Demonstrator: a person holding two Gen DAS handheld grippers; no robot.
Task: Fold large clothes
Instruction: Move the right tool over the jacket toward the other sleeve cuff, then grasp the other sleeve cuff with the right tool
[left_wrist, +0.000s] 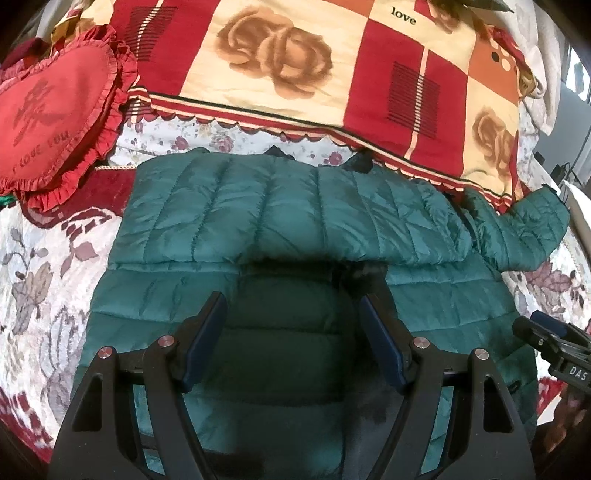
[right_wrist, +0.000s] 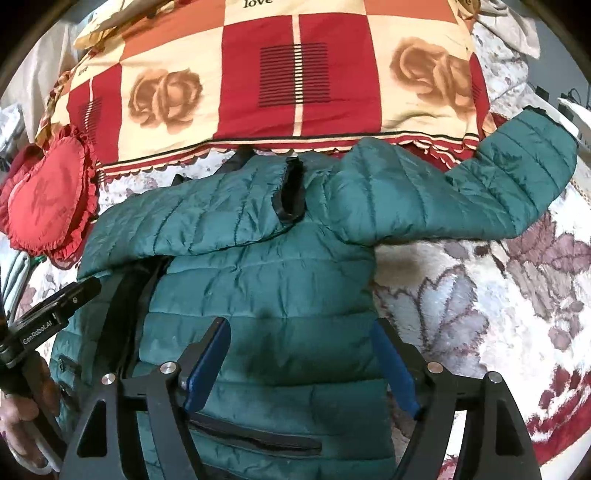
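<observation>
Both grippers hang spread and empty over the green puffer jacket, which lies flat on the floral bedspread: my left gripper above the body, my right gripper nearer the edge. One sleeve is folded across; the other sleeve sticks out. I judge that sleeve comes next: pinch near its cuff and carry it across.

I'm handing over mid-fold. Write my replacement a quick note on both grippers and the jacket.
Left hand-held gripper: open, empty, over the green quilted puffer jacket.
Right hand-held gripper: open, empty, above the jacket's lower body.
Jacket lies on the floral bedspread.
Done: one sleeve folded across the chest.
Left: the other sleeve still sticks out sideways; fold it in, then fold the body.
</observation>
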